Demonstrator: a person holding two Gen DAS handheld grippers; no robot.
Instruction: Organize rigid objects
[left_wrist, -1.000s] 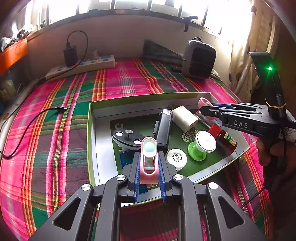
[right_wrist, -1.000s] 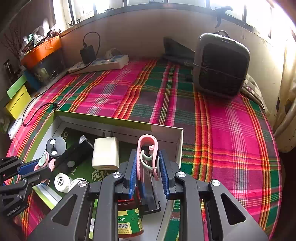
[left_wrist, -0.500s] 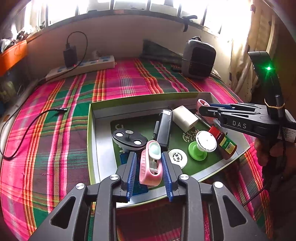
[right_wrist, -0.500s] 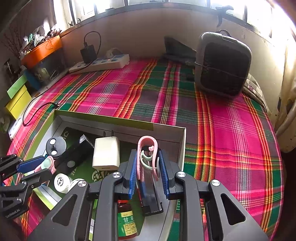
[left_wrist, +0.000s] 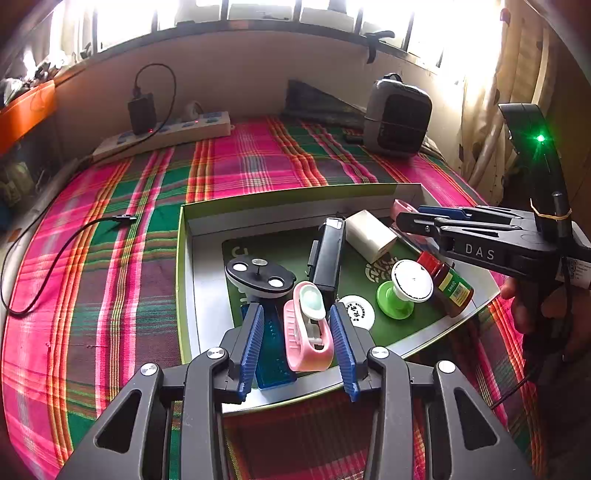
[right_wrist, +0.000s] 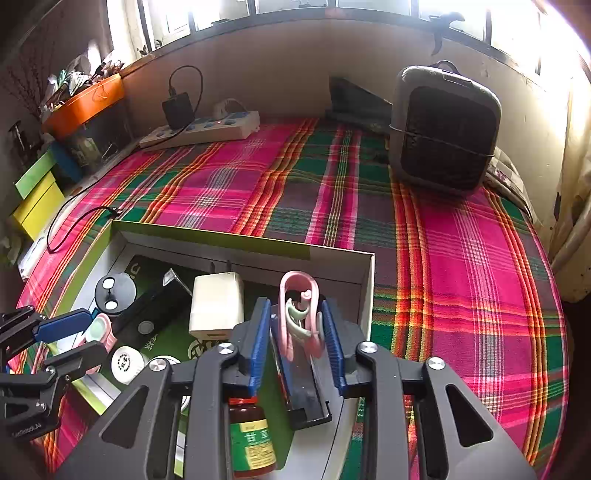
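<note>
A shallow green-edged box (left_wrist: 295, 195) lies on the plaid cloth with several small items in it. My left gripper (left_wrist: 297, 343) hovers over its near edge, jaws opening. A pink clip with a mint oval (left_wrist: 308, 328) stands between the pads, leaning toward the right pad and clear of the left one. My right gripper (right_wrist: 297, 339) is over the box's right end (right_wrist: 365, 288), jaws opening too. A pink loop hair clip (right_wrist: 299, 314) sits loose between its pads on a black tray-like piece (right_wrist: 306, 391). From the side the right gripper (left_wrist: 410, 218) shows in the left wrist view.
In the box: a black oval holder (left_wrist: 258, 273), a black device (left_wrist: 327, 254), a white charger (left_wrist: 369, 234), a green-and-white knob (left_wrist: 402, 291), a white disc (left_wrist: 356, 314), a red-capped bottle (left_wrist: 447, 282). A power strip (left_wrist: 166, 134) and a grey heater (right_wrist: 443, 129) stand at the back. A cable (left_wrist: 74, 240) lies left.
Both grippers went from shut on their pink clips to jaws apart. The left clip tipped over to the right; the right clip stays standing between the pads. Neither hand moved.
</note>
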